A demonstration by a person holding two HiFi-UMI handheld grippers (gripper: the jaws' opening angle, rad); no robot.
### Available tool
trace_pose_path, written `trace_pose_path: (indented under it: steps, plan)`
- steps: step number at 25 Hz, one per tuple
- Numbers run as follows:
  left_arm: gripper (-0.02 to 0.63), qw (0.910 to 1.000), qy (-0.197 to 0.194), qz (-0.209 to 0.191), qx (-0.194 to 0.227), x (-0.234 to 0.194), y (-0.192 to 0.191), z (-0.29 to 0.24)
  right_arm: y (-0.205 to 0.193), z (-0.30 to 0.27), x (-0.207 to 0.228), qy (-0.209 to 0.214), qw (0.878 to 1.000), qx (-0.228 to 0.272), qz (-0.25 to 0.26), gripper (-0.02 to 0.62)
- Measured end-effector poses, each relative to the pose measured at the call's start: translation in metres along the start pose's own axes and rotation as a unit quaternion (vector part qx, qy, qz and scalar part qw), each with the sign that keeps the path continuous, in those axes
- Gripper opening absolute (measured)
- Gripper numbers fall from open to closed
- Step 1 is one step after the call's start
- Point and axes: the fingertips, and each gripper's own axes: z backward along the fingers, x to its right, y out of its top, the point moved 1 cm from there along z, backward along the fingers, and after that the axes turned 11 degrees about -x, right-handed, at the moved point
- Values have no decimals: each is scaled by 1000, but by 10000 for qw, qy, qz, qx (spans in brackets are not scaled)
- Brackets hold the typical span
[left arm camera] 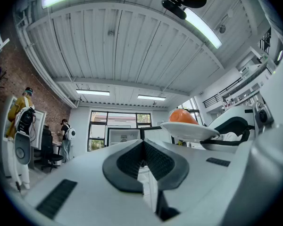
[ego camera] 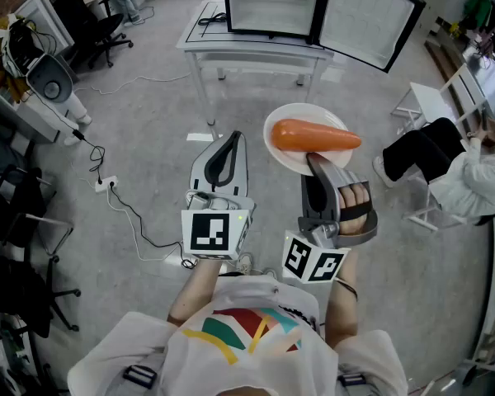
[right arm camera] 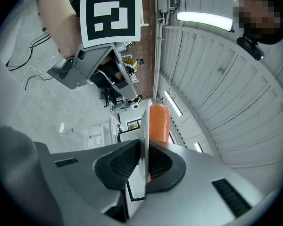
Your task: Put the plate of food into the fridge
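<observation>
— Two tongs: what does each one hold?
— The right tongs (ego camera: 315, 165) are clamped on the near rim of the white plate (ego camera: 301, 112); the left tongs (ego camera: 231, 143) are pressed together with nothing between them.
— And where is the plate?
— Up in the air above the floor, with an orange carrot-like food (ego camera: 313, 136) lying on it; the fridge (ego camera: 271, 5) stands well ahead on a white counter (ego camera: 252, 52), its door (ego camera: 367, 19) swung open

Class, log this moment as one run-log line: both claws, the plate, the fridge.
left claw: shut, empty | right claw: shut on plate rim | carrot: on plate | fridge: door open
</observation>
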Motion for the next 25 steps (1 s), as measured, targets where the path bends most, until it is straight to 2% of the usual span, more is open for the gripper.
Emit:
trace_pose_path:
  steps: [10,25]
  plan:
    - [6,9995,-93,-52,284,-5,7,4,10,-5,-4,51,10000,30,68,28]
    - [6,9998,-55,-88,172,-10,3,11,19,-1,1,46,9997,253,-2,29]
